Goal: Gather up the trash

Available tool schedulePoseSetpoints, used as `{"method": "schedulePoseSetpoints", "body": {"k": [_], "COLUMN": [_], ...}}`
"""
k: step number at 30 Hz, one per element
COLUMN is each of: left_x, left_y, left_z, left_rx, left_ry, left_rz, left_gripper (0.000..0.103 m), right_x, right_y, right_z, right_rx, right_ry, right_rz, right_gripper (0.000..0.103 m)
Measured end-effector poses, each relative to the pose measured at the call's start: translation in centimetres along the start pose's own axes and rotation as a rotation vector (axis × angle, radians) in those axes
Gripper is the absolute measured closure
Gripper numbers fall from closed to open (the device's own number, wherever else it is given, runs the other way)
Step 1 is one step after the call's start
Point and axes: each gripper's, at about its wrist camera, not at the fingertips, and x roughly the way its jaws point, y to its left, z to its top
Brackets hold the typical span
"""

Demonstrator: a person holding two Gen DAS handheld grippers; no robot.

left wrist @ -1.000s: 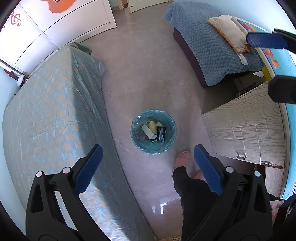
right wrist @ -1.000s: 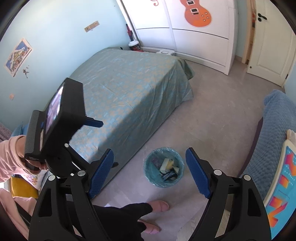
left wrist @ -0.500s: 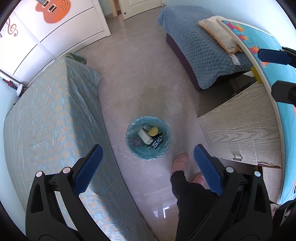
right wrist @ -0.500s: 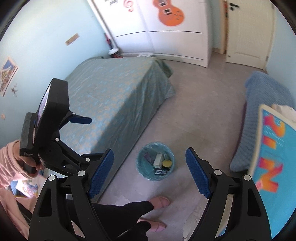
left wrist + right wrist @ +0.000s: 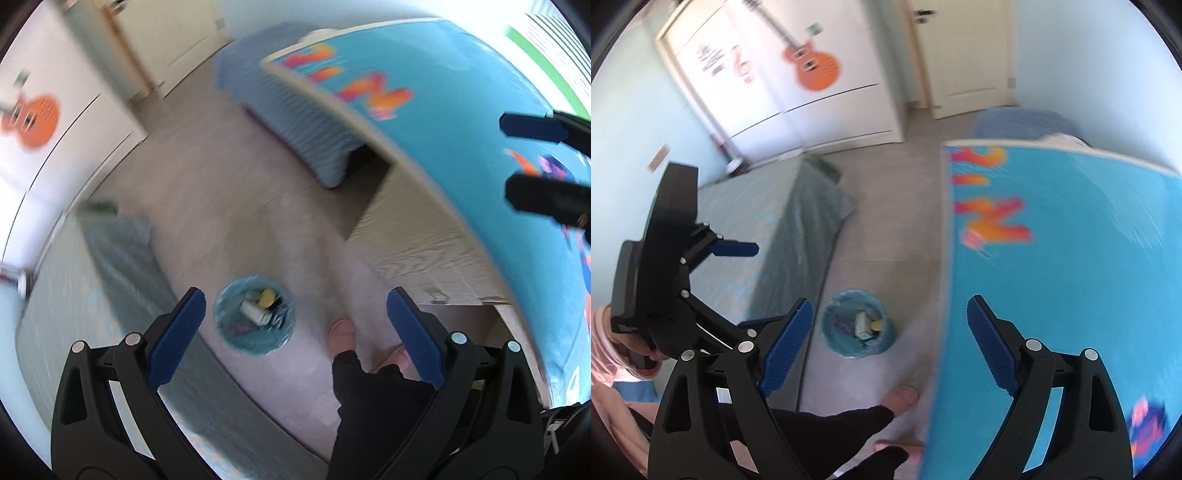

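Blurry room, one bin (image 5: 254,320) on the floor, trash inside hard to tell apart, two claws, left claw (image 5: 293,332) spread, right claw (image 5: 889,345) just opening wider, both empty.

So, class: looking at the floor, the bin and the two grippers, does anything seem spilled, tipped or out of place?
Nothing stands out. The bin stands upright on the floor with its trash inside, nothing spilled around it, and both the left gripper and the right gripper are open and empty.
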Motion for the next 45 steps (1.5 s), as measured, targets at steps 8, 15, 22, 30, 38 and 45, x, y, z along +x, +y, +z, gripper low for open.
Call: {"method": "schedulePoseSetpoints", "body": {"k": [8,15,22,30,38,45], "left_x": [-1.9,-3.1,-4.0,-5.3,-5.8,-6.3], "left_y": [-10.1,-17.9,-24.3,-29.8,-33.9,-36.5], "left_z": [3.5,4.9,5.5,5.7,5.5,5.2], "left_rx": [0.194,0.349,0.471,0.538,0.624,0.698], "left_ry": [-0.079,-0.136,-0.169,-0.2,-0.204,-0.214], "left_rz": [-0.089,-0.134,-0.169,-0.222,-0.247,-0.256], "left_gripper": [0.007,0.007,0.007,0.007,0.007,0.007], "right_x": [-6.4,-11.2,-15.6,-19.3,-21.5,-23.1], "right_y": [-5.9,-9.5,-12.5,-13.9,-14.2,-14.8], "right_z": [-7.4,-12.8,-18.0,-22.8,-25.7,-28.1], "right_rx": [0.178,0.321,0.449,0.558,0.629,0.727], "right_ry": [-0.054,-0.107,-0.145,-0.175,-0.197,-0.226], "right_rz": [-0.142,-0.249,-0.353,-0.455,-0.532,-0.582], "right_gripper": [0.017,0.017,0.017,0.017,0.017,0.017]}}
